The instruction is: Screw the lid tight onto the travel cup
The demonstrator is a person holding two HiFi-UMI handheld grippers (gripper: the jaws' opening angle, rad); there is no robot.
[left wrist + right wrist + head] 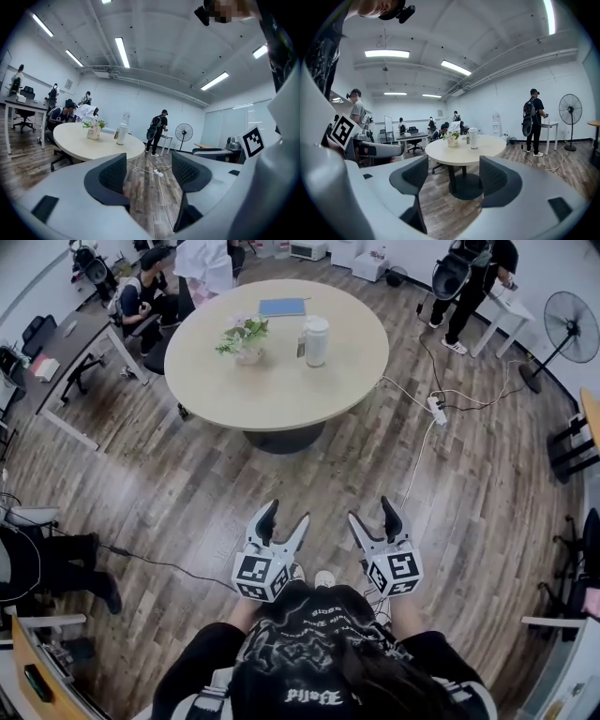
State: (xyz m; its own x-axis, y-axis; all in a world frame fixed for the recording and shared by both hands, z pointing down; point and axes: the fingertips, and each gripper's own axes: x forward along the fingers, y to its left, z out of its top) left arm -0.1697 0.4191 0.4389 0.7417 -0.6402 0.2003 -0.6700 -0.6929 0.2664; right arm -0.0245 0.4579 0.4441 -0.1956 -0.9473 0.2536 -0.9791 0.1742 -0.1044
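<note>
Two grippers are held side by side over the wooden floor (pixel 187 493), close to the person's chest. The left gripper (pixel 284 517) has its two fingers (pixel 112 176) spread wide, with only floor showing between them. The right gripper (pixel 372 512) likewise has its two fingers (pixel 410 178) spread and pinches nothing.

The one travel cup (pixel 316 340), a tall white cylinder, stands upright on the round desk (pixel 281 390), well apart from both grippers and ahead of them. Just beside it on the desk is one small dark item (pixel 301 348), too small to identify. The desk also carries one vase of flowers (pixel 246 341) near the cup and one blue folder (pixel 282 307) at the far edge.

On the floor to the right of the desk lies one white power strip (pixel 437 410) with its cable. One standing fan (pixel 570 320) is at the far right.
</note>
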